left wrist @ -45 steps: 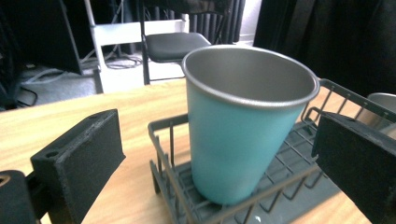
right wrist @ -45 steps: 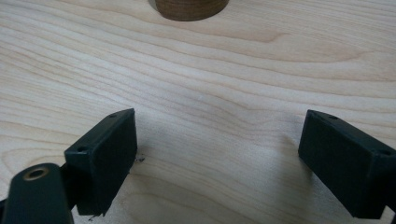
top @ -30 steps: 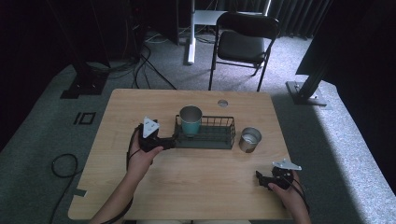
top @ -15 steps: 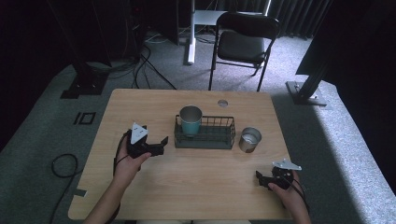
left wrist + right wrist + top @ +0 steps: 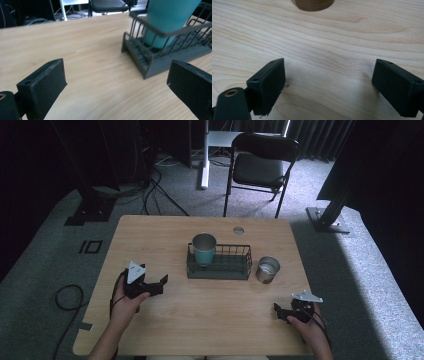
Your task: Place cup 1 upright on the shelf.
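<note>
A dark wire basket (image 5: 225, 266) stands at the middle of the wooden table (image 5: 210, 320), with a teal cup (image 5: 204, 249) upright in its left end. A steel cup (image 5: 267, 269) sits just right of the basket. My left gripper (image 5: 161, 285) is open, low over the table, left of the basket and apart from it. In the left gripper view its jaws stand wide apart, with the basket (image 5: 160, 50) and teal cup (image 5: 170, 20) ahead on the right. My right gripper (image 5: 277, 312) is open near the front right, empty, with the steel cup's base (image 5: 314, 3) ahead.
A round cable hole (image 5: 238, 230) lies in the table behind the basket. A black folding chair (image 5: 260, 167) stands beyond the far edge. Cables run over the grey carpet at left (image 5: 67, 295). A black stand foot (image 5: 327, 220) sits by the table's far right corner.
My left gripper has drawn back from the basket toward the near left, still open. The right gripper has not moved.
</note>
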### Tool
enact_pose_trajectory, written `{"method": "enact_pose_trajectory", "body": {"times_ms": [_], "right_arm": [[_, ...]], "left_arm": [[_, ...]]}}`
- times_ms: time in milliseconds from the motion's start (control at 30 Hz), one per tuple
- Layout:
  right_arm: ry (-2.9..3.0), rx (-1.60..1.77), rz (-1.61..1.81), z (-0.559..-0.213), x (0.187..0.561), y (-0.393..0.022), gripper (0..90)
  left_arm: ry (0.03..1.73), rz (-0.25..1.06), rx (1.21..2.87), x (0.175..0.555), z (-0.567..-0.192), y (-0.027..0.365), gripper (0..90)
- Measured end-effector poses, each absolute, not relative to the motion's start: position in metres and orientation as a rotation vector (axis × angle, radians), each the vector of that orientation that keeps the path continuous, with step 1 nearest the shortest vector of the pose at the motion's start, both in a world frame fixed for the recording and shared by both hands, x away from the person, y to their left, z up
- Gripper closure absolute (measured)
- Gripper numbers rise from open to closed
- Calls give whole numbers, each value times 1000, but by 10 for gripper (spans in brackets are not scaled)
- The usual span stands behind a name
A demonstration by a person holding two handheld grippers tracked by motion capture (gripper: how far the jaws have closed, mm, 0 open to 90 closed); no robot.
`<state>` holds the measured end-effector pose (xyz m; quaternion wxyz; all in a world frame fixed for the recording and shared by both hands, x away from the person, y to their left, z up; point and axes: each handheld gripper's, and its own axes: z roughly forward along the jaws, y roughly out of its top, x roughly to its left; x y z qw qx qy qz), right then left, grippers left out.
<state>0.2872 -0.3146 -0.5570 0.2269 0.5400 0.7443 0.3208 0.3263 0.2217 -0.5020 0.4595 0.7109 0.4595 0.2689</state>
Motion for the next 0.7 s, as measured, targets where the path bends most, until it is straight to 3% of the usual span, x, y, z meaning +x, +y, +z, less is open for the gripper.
{"method": "enact_pose_trajectory", "body": {"times_ms": [700], "right_arm": [[2051, 1485, 884, -557, 287, -315, 113]], "left_arm": [[1316, 686, 1825, 298, -529, 266, 27]]}}
